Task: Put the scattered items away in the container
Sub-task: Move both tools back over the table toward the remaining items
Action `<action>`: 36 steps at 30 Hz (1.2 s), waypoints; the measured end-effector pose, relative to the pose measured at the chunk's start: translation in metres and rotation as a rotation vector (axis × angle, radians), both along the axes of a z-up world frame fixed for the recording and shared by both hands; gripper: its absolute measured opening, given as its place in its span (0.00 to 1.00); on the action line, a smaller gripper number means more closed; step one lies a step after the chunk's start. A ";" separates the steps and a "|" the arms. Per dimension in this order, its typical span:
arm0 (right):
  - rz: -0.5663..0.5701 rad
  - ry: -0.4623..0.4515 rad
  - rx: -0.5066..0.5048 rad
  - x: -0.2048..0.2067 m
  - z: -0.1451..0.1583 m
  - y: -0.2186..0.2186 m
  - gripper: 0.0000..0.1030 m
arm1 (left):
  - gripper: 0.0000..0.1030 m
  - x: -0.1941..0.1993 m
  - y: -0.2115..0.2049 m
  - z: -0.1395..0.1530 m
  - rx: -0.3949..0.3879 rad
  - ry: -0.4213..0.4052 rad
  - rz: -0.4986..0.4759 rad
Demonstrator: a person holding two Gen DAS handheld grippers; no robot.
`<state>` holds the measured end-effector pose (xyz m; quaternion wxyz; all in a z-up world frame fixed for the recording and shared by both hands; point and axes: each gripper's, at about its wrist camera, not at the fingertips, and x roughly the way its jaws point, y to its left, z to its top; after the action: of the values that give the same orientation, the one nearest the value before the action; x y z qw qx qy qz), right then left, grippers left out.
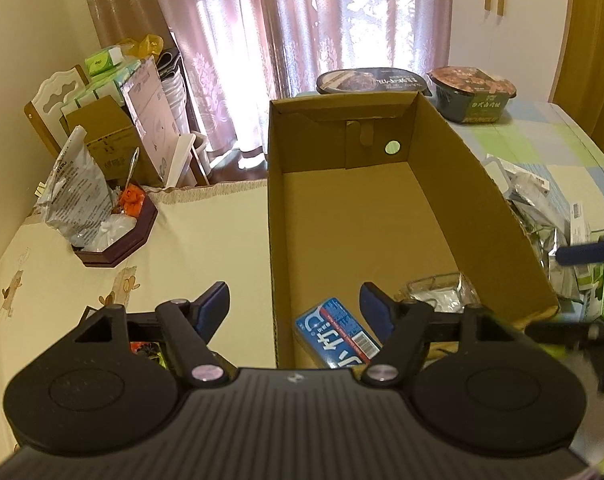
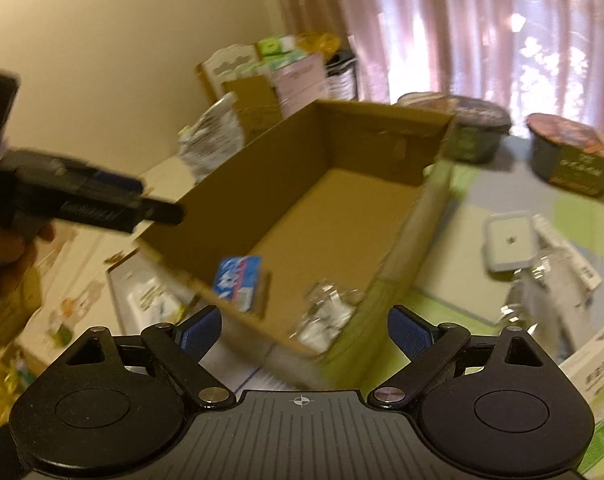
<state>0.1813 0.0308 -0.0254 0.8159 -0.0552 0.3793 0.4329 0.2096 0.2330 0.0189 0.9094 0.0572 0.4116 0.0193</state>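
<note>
1. The left tool hangs with its fingers spread wide and nothing between them, over the near left wall of the cardboard box.
2. The right tool is likewise spread wide and empty, poised at the box's near corner; this view is blurred.
3. Inside the box, at its near end, lie a blue packet and, just beside it to the right, a crinkled silver packet. The rest of the box floor is bare.
4. Right of the box, on the counter, loose packets lie scattered, with a white square container among them.
5. Left of the box sits a dark wooden tray holding plastic bags.
6. Beyond the far wall stand two instant-noodle bowls, with pink curtains behind.
</note>
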 end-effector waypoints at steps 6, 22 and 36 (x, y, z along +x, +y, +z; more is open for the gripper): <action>0.073 0.015 0.022 -0.017 -0.003 0.017 0.93 | 0.67 -0.004 0.001 0.001 0.002 0.003 0.007; -0.185 -0.001 -0.061 -0.042 -0.006 -0.090 0.93 | 0.79 -0.040 -0.054 0.026 -0.012 -0.033 -0.080; -0.520 0.048 -0.113 -0.094 -0.001 -0.252 1.00 | 0.90 -0.083 -0.217 0.016 -0.063 0.004 -0.366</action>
<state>0.0872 -0.2214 -0.0261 0.8861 0.0086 0.4234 0.1882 0.1264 0.0163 0.0347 0.8983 0.1027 0.3963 -0.1592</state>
